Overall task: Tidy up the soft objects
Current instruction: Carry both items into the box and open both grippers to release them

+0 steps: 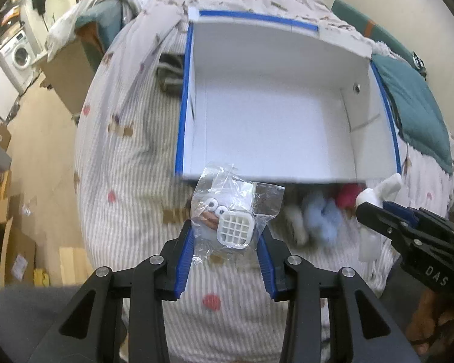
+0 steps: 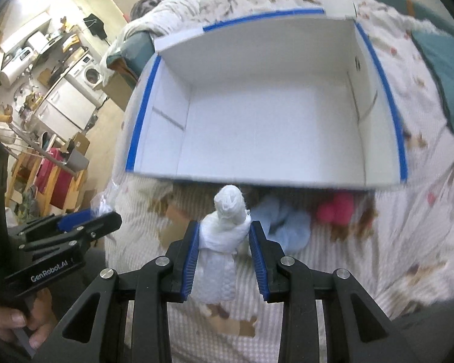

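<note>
Before the white box's [image 1: 287, 178] near edge, the left gripper [image 1: 227, 233] is pinching a slippery plastic bag [image 1: 224, 211] (probably light), while the right gripper [image 2: 224, 236] is squeezing a soft white cloth roll [image 2: 224, 227] mid-body.

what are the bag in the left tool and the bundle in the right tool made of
The bag in the left tool looks like thin clear plastic film: glossy, crinkled, its contents showing through. The bundle in the right tool looks like soft white cloth, probably matte cotton-like fabric: knotted at the top, with a quilted texture lower down.
</note>
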The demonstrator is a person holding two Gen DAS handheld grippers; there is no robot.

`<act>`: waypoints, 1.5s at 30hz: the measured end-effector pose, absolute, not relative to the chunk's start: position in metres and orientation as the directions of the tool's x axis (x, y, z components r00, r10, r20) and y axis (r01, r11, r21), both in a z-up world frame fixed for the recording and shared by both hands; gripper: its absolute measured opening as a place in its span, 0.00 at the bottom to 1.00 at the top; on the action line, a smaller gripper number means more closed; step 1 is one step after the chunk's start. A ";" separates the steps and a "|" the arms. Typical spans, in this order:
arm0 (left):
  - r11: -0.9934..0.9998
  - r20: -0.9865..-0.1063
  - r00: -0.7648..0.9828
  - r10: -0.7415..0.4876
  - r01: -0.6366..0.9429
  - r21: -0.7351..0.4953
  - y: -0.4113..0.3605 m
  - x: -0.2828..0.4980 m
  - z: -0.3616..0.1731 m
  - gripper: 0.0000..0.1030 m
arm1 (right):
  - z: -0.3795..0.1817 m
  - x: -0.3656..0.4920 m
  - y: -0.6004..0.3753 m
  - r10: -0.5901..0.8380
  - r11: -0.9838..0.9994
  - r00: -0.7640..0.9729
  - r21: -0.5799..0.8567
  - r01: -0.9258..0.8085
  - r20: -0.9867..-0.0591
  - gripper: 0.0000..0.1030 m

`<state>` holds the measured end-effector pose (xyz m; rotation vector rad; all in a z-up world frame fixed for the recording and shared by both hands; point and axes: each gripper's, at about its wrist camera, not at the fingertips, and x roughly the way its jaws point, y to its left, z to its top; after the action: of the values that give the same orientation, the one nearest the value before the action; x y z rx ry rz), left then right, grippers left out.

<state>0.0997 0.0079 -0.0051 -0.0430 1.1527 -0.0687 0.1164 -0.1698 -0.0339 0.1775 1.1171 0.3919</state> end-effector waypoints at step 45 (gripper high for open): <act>0.976 -0.973 0.229 0.008 0.212 0.058 -0.063 0.261 -0.114 0.35 | -0.114 0.269 -0.150 -0.018 0.943 0.229 -0.093 -0.320 -0.973 0.34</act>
<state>0.2613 -0.0633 -0.1144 0.1924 1.3347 -0.1413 0.2689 -0.1498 -0.1141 -0.2990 1.3294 0.2123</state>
